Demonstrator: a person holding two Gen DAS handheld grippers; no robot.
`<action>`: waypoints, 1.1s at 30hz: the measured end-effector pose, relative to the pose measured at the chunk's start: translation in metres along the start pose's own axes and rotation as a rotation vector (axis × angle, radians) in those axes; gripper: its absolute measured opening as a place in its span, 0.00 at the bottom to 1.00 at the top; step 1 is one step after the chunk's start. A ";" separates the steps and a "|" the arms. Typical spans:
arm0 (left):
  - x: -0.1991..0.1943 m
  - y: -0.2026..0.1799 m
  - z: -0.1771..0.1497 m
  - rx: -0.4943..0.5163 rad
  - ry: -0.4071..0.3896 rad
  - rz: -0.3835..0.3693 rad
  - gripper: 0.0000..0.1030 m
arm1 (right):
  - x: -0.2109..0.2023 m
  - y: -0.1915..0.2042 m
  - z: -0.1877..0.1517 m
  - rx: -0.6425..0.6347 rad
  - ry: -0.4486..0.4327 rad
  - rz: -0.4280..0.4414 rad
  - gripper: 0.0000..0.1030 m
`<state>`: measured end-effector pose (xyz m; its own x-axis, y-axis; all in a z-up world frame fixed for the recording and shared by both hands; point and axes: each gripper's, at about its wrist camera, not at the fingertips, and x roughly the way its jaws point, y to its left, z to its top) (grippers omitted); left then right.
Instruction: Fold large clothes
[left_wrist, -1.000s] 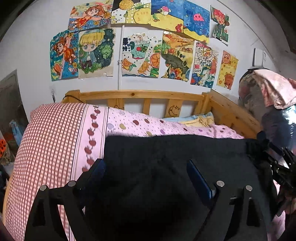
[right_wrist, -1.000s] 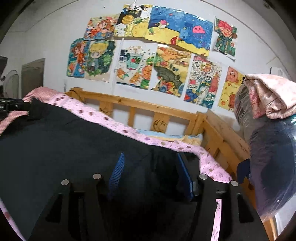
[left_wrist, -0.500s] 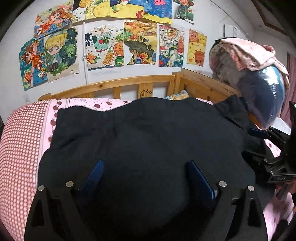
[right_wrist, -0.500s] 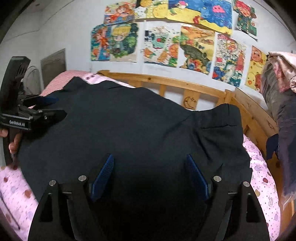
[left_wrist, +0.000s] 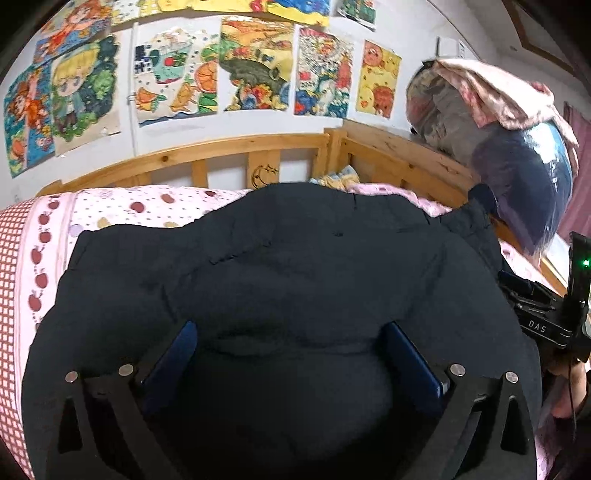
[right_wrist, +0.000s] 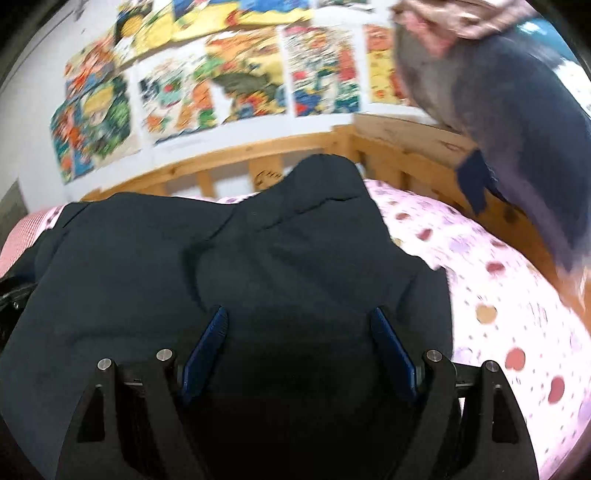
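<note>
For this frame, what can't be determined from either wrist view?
- Black garment: its near edge runs under the left gripper and off the bottom of both views, so what kind of garment it is stays unclear.
- Right gripper: the same dark cloth fills the gap between its fingers; contact cannot be judged.
- Wall drawings: smeared by motion blur in the right wrist view.

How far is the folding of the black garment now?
Done: the black garment lies spread on the pink bedsheet, still bumpy. In hand: the left gripper and the right gripper are both open over its near edge, gripping nothing. Left: no neat fold shows yet, so probably all the folds remain.
</note>
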<state>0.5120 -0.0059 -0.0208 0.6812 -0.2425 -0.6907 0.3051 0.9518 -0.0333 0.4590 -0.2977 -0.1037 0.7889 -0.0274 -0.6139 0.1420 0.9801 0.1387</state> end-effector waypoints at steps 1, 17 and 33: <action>0.003 -0.001 -0.001 0.009 0.008 0.002 1.00 | 0.001 -0.002 -0.004 0.012 -0.013 -0.005 0.74; -0.001 -0.005 -0.013 0.010 -0.011 0.026 1.00 | 0.013 -0.019 -0.020 0.069 -0.003 0.040 0.76; -0.011 -0.004 -0.021 0.018 -0.048 0.040 1.00 | 0.006 -0.026 -0.027 0.089 -0.041 0.066 0.78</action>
<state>0.4895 -0.0035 -0.0284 0.7239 -0.2135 -0.6560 0.2887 0.9574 0.0071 0.4435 -0.3179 -0.1320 0.8216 0.0264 -0.5694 0.1403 0.9588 0.2469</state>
